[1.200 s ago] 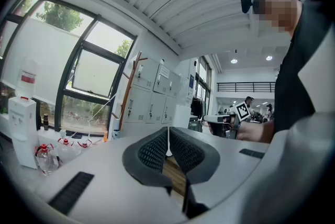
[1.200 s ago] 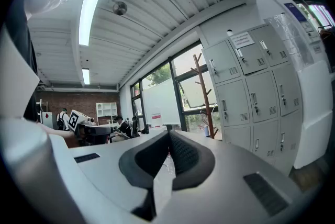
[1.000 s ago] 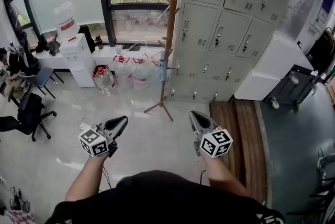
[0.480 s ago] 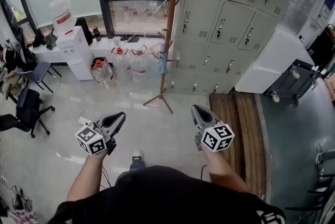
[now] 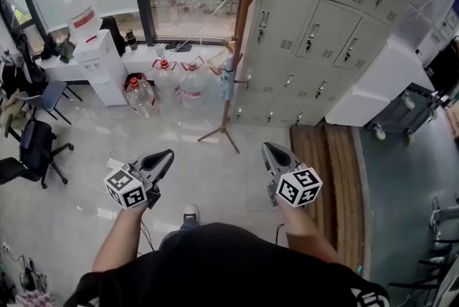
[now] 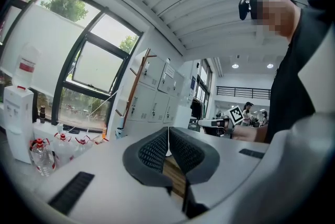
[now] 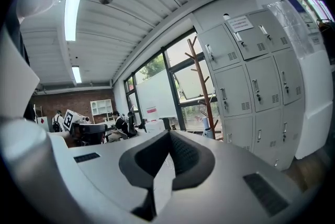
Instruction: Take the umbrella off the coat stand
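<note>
A small pale blue folded umbrella [image 5: 227,79] hangs low on the wooden coat stand [image 5: 241,26], which rises beside the lockers at the room's far side. In the left gripper view the umbrella [image 6: 119,132] looks tiny against the coat stand [image 6: 137,87]. The right gripper view has the umbrella [image 7: 207,132] low on the stand's pole [image 7: 203,87]. My left gripper [image 5: 166,156] and right gripper [image 5: 267,150] are held out in front of the body, well short of the stand. Both are shut with nothing between their jaws.
Grey lockers [image 5: 315,33] fill the wall right of the stand. To its left are large water bottles [image 5: 140,94] and a water dispenser [image 5: 93,62]. An office chair [image 5: 36,148] stands far left. A wooden platform [image 5: 323,162] and a dark cart [image 5: 409,115] lie to the right.
The view has drawn slightly closer to the coat stand and a shoe has come into sight below. Both grippers keep their pose and stay shut.
</note>
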A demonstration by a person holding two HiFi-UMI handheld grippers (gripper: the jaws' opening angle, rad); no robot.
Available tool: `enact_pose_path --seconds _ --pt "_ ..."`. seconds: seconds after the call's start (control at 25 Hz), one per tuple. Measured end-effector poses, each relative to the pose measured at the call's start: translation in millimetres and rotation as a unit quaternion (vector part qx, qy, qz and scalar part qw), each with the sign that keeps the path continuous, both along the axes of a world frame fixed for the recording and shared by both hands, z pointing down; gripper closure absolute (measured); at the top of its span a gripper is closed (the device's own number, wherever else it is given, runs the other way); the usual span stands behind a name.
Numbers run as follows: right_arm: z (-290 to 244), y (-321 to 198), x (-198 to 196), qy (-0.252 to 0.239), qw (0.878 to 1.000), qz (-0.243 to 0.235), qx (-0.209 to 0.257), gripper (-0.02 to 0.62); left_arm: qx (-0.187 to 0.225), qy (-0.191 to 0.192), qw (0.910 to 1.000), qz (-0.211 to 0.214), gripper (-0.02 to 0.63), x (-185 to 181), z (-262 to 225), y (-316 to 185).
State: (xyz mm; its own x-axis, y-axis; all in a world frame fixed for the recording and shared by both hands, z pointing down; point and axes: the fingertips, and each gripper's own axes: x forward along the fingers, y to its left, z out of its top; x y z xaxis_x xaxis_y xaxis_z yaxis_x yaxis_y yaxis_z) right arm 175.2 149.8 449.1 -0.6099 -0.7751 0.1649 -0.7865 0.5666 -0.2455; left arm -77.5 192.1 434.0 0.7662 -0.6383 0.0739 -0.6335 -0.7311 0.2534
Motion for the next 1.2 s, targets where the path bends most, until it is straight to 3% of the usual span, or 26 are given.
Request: enact_pose_path --seconds 0.32,0.68,1.2 --pt "2 -49 -22 -0.008 1.000 0.012 -0.010 0.581 0.009 -0.005 0.9997 0.020 0.581 -10 -8 -66" --pt "13 -88 -33 0.036 0.998 0.037 -0.020 0.581 0.007 0.003 0.9984 0.057 0.581 -15 -4 -122" --pt "22 -131 -73 0.094 0.994 0.042 -0.018 0.581 0.004 0.005 0.9978 0.066 0.583 -47 -1 -166"
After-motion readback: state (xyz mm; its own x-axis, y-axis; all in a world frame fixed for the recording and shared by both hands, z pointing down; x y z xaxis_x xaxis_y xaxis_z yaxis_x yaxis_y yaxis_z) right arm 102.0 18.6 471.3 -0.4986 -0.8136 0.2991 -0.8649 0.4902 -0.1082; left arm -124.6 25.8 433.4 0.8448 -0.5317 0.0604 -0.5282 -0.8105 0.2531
